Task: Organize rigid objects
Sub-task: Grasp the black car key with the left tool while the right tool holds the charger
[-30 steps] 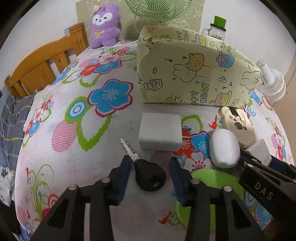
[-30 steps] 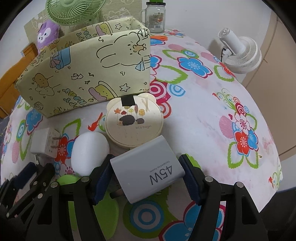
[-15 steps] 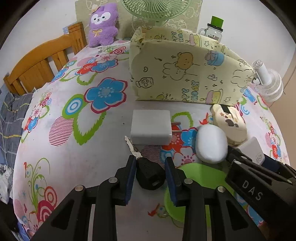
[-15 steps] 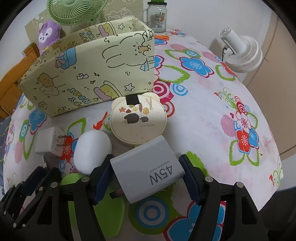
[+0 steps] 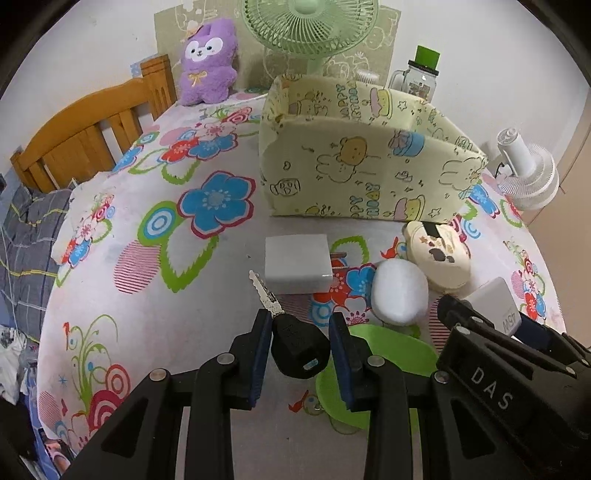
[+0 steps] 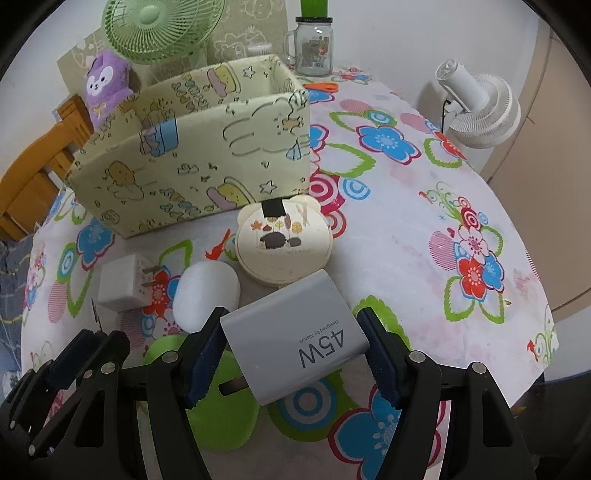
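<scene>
Low centre in my left wrist view, my left gripper (image 5: pixel 300 349) pinches the black head of a car key (image 5: pixel 298 349), its blade pointing up-left beside a white plug adapter (image 5: pixel 296 263). In the right wrist view, my right gripper (image 6: pixel 293 345) clamps a grey 45W charger (image 6: pixel 295 334); it seems lifted above the floral tablecloth (image 6: pixel 406 236), below the cartoon-print storage box (image 6: pixel 192 162).

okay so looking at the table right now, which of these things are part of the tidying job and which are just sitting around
Part of the job:
- key, between the left gripper fingers
- 45W charger, held by the right gripper
- white plug adapter
- white oval case
- round hedgehog compact
- fabric storage box, probably the destination

Just sitting around:
- purple plush
- green fan
- white fan
- glass jar
</scene>
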A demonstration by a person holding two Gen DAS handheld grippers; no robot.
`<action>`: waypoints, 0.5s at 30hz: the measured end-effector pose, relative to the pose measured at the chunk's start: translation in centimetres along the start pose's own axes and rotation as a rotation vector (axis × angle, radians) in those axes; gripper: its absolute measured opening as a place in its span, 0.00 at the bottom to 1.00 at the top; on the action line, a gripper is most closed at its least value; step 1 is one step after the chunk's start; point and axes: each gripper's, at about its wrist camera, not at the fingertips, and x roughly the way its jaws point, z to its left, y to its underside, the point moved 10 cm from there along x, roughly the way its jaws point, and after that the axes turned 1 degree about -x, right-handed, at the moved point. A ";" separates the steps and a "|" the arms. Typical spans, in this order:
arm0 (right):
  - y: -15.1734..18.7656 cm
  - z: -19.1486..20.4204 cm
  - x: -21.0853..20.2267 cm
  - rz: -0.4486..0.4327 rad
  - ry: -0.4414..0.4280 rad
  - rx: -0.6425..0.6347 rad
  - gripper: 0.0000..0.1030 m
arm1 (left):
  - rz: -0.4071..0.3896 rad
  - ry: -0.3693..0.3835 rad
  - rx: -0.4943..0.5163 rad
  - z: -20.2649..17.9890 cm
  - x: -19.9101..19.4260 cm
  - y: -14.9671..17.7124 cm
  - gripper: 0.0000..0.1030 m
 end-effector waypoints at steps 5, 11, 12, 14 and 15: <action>-0.7 0.0 -1.1 -0.022 0.000 0.009 0.71 | -0.019 0.004 0.014 -0.1 -0.9 -0.9 0.31; -1.7 0.1 -2.5 -0.047 0.001 0.013 0.71 | -0.044 0.009 0.019 -0.1 -2.1 -2.2 0.31; -1.9 0.1 -2.8 -0.051 0.002 0.013 0.71 | -0.049 0.010 0.020 -0.2 -2.3 -2.4 0.31; -2.2 0.1 -3.2 -0.057 0.002 0.015 0.71 | -0.057 0.011 0.024 -0.2 -2.7 -2.8 0.31; -2.4 0.1 -3.3 -0.059 0.004 0.015 0.71 | -0.058 0.012 0.026 -0.3 -2.8 -3.0 0.31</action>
